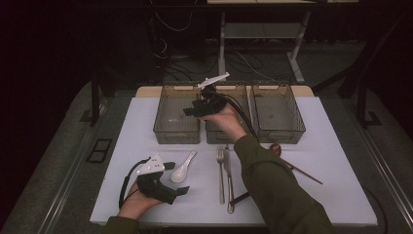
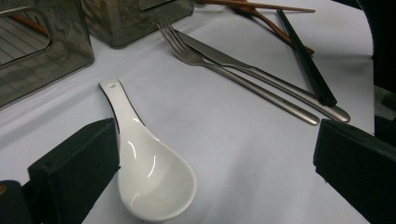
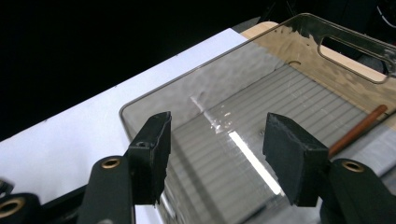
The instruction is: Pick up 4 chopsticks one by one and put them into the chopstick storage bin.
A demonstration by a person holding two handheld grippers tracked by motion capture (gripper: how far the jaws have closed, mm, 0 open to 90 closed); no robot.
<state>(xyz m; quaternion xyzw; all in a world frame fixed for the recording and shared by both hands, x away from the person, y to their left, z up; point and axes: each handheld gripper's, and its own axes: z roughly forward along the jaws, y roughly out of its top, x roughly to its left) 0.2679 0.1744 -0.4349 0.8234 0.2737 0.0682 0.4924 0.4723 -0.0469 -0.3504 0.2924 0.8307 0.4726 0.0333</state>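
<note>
A white ceramic spoon lies on the white table top, handle pointing away from me. My left gripper rests low beside it, open. In the left gripper view the spoon's bowl lies between the jaws, close to the left one; the pads of the left gripper do not press on it. My right gripper is held up over the clear bins at the back, pointing toward the left bin. In its own view the right gripper stands open, nothing between the jaws, over that bin.
A fork and knife lie side by side mid-table, with a black chopstick and brown wooden utensils to their right. The middle bin and right bin stand in the same row. A brown stick shows through the bin wall.
</note>
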